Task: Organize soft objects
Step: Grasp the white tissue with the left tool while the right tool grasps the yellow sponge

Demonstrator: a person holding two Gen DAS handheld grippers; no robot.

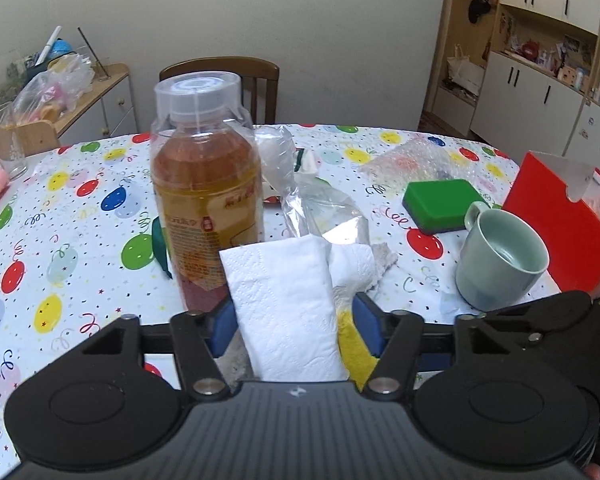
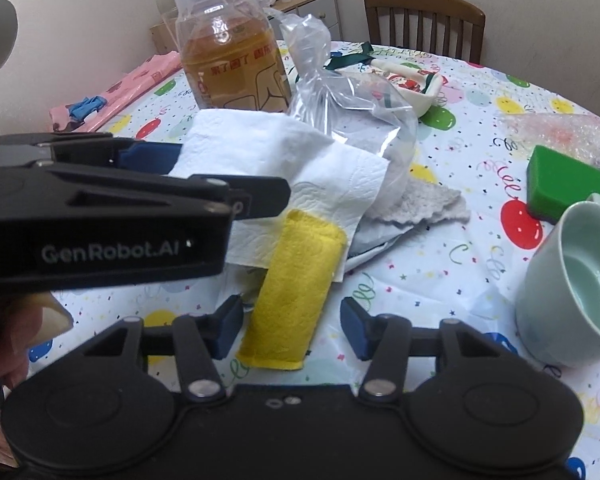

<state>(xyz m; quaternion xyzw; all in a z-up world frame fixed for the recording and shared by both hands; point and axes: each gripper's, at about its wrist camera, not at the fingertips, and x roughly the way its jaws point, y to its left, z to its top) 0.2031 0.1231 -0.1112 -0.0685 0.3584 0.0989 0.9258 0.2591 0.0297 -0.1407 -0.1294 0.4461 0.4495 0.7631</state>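
Note:
My left gripper [image 1: 294, 320] is shut on a folded white paper towel [image 1: 288, 308], held above the table; it also shows in the right wrist view [image 2: 276, 160]. A yellow cloth [image 2: 292, 292] lies under the towel, partly covered. My right gripper [image 2: 292, 328] is open, its blue pads either side of the yellow cloth's near end. A grey knitted cloth [image 2: 428, 204] and a clear plastic bag [image 2: 352, 112] lie behind the towel. A green sponge [image 1: 442, 204] sits to the right.
A bottle of amber liquid [image 1: 206, 184] stands at the left of the pile. A pale green mug [image 1: 500, 260] stands at the right, with a red box [image 1: 556, 216] behind it. Bubble wrap [image 1: 416, 160], a glass [image 1: 6, 144] and a chair [image 1: 220, 76] are farther off.

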